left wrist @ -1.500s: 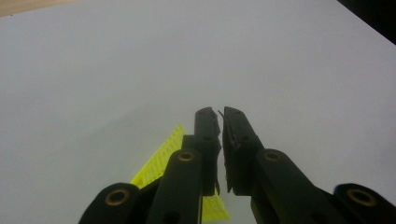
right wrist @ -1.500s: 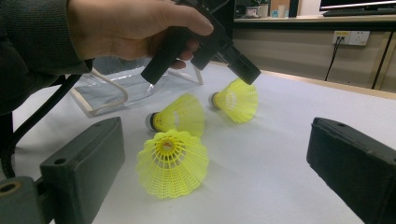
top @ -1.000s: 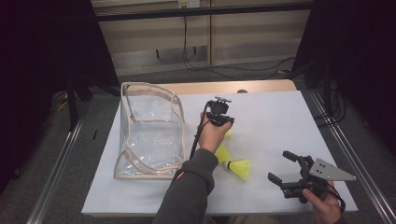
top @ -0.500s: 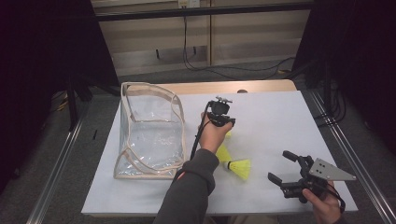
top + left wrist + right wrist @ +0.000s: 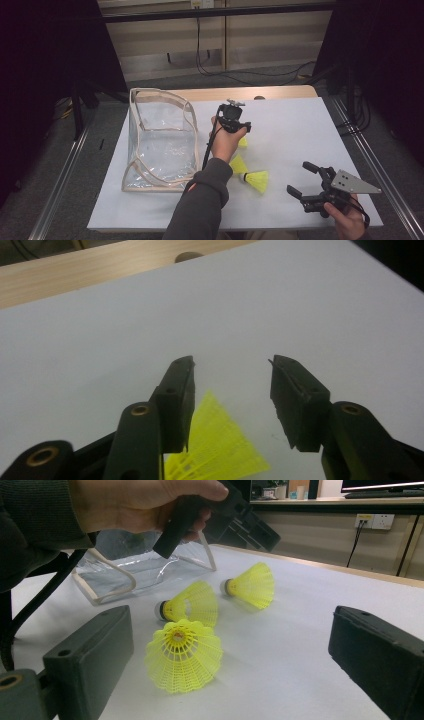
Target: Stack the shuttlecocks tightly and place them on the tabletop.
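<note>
The high view looks forward and down from above the person's side, taking in the whole white table [image 5: 300, 130]. The left gripper view rides low, close over the sheet, looking along its own spread jaws toward the far wooden edge [image 5: 100, 265], a yellow shuttlecock [image 5: 215, 450] just beneath them. The right gripper view sits near table height, facing across three shuttlecocks [image 5: 184, 655] to the left gripper [image 5: 220, 515] beyond. Both share those shuttlecocks with the high view.
</note>
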